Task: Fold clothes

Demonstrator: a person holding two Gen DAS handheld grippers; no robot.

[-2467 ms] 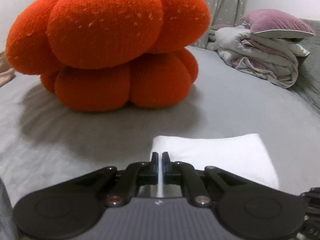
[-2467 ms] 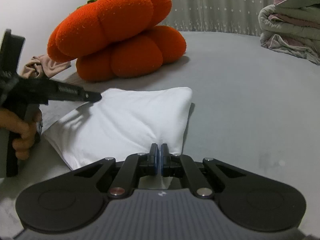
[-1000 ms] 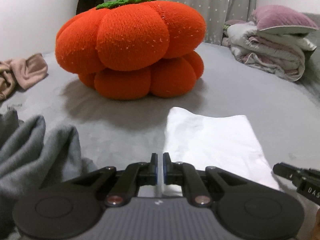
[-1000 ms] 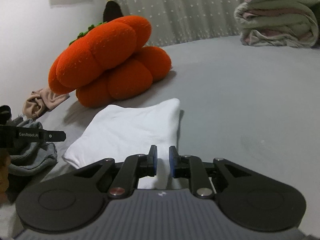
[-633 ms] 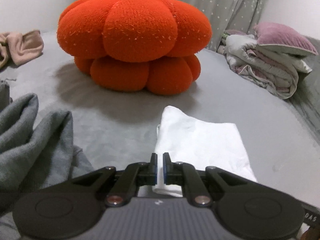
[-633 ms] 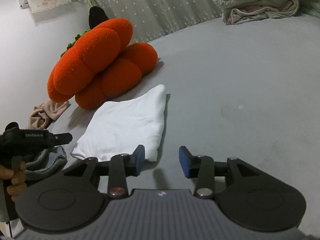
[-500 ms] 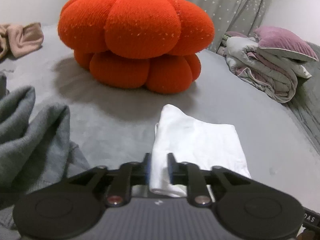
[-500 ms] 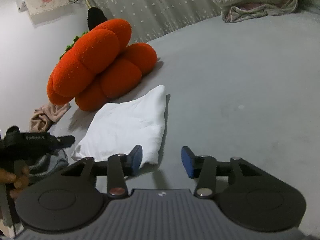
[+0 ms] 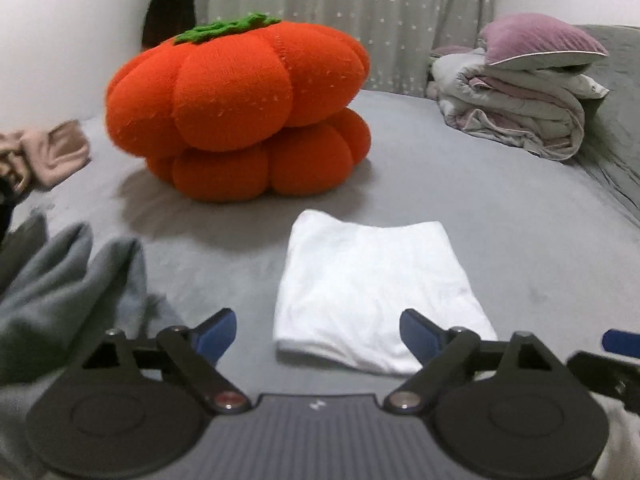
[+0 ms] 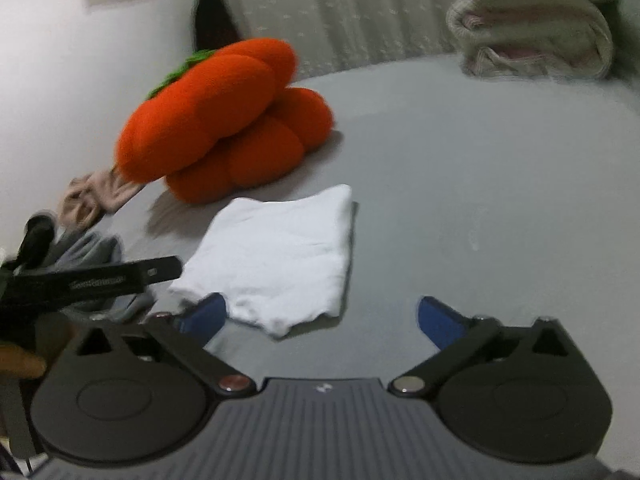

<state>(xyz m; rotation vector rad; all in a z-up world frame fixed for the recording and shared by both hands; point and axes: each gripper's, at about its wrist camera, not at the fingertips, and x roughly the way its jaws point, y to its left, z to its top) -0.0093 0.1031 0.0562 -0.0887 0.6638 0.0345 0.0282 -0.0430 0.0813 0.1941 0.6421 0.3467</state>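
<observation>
Your left gripper point(image 9: 318, 330) has its jaws opening wide and grips nothing; the folded white garment point(image 9: 374, 292) lies flat on the grey bed point(image 9: 500, 200), just ahead of its fingertips. Your right gripper point(image 10: 320, 316) is likewise opening and empty, with the garment ahead and to its left, its near corner beside the left finger.

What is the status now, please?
Left claw and right claw opening, nothing between them. White cloth folded flat on bed. Grey garment waits, nothing blocking.
</observation>
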